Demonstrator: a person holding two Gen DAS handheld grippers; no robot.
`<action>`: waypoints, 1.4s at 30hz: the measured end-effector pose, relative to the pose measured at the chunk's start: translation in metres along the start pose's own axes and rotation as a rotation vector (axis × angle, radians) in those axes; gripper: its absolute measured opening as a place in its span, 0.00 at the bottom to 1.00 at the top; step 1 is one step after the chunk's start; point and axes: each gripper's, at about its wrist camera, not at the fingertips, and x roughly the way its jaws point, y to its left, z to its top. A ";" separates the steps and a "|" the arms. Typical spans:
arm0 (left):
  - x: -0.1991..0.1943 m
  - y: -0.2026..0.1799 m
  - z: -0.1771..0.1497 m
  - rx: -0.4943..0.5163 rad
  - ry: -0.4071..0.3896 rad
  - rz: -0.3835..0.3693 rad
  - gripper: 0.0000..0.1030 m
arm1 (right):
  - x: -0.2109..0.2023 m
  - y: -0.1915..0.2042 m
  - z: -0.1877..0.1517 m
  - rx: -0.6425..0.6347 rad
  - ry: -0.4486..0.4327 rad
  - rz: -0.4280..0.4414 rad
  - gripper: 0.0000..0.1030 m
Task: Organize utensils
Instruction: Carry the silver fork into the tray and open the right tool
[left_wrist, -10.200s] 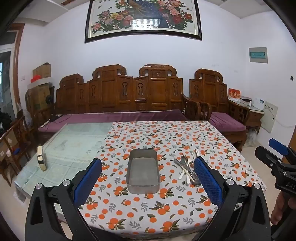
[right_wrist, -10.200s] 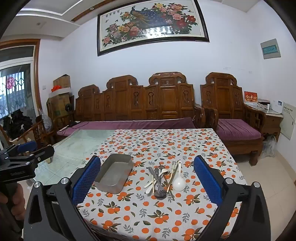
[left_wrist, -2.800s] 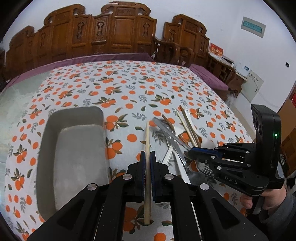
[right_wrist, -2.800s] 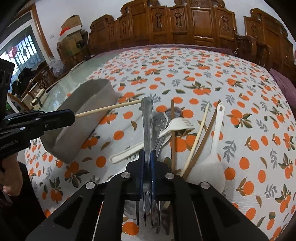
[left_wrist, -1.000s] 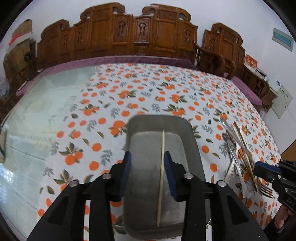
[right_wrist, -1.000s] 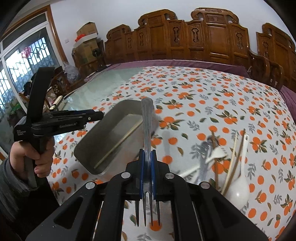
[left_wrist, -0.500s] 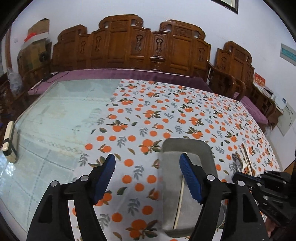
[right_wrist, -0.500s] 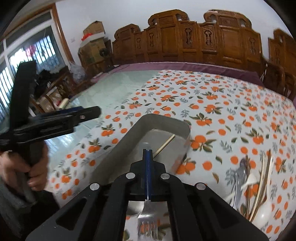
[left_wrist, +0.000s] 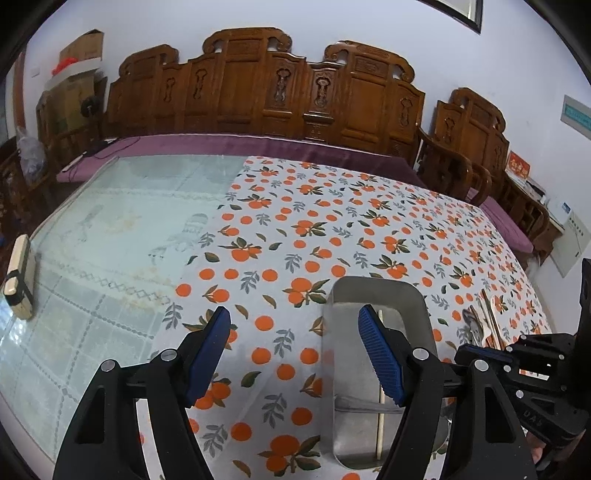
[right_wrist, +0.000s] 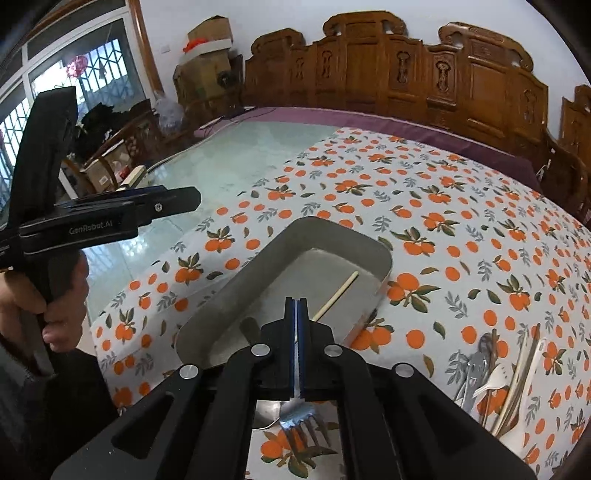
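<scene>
Right wrist view: we see our right gripper (right_wrist: 297, 306) opening above the metal tray (right_wrist: 236, 280), fork (right_wrist: 303, 424) between its jaws; left gripper (left_wrist: 295, 325) gapes empty beside the tray.

My two wrist cameras look steeply down, close over the table; both share the metal tray (left_wrist: 376, 291) (right_wrist: 332, 236).
</scene>
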 end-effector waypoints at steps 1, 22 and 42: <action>-0.001 0.002 0.000 -0.006 -0.002 -0.002 0.67 | 0.002 0.002 0.000 -0.011 0.015 0.032 0.14; -0.002 0.009 0.002 -0.019 -0.002 -0.002 0.67 | 0.084 0.038 -0.011 -0.257 0.433 0.014 0.16; 0.001 0.011 0.001 -0.025 0.004 -0.003 0.67 | 0.087 -0.010 0.039 0.210 0.176 -0.034 0.13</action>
